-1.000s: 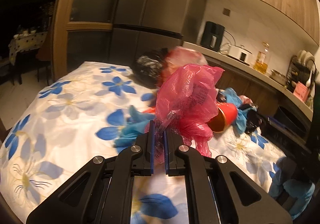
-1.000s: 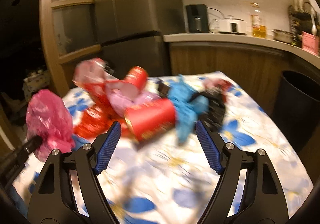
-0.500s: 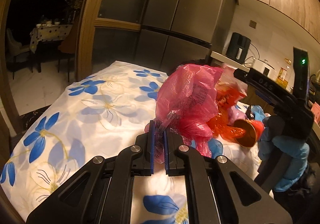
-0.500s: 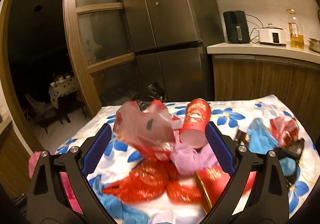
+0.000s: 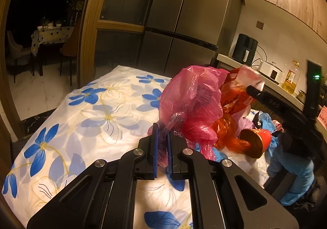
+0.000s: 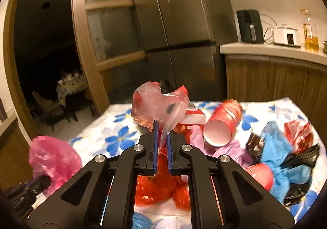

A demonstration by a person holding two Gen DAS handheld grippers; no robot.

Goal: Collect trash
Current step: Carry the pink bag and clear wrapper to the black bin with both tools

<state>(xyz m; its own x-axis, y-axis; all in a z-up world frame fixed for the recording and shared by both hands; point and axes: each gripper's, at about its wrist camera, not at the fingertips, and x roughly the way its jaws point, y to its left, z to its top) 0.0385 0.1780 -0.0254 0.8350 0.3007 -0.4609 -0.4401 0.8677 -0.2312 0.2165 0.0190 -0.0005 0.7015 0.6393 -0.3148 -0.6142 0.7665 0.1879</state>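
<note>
My left gripper (image 5: 161, 126) is shut on a crumpled pink plastic bag (image 5: 190, 98), held just above the flowered tablecloth (image 5: 92, 110). The right wrist view shows that bag (image 6: 53, 159) at the lower left. My right gripper (image 6: 161, 124) is closing its jaws on a translucent pinkish bag (image 6: 155, 102), and the blue pads pinch its lower edge. Under and behind it lies a trash pile: red crinkled wrapper (image 6: 157, 186), red paper cup (image 6: 222, 124), red-and-white box (image 6: 194, 116), blue gloves (image 6: 273, 147), black bag (image 6: 302, 159).
A dark refrigerator (image 6: 179, 24) stands behind the table, with a wooden door frame and a dark dining room to its left. A counter (image 6: 265, 49) with appliances and an oil bottle runs along the right. A blue-gloved hand (image 5: 294, 177) holds the right gripper.
The right gripper swung left across the pile and its wide-open jaws shut on the translucent bag. The left gripper drifted with the pink bag still in its grip.
</note>
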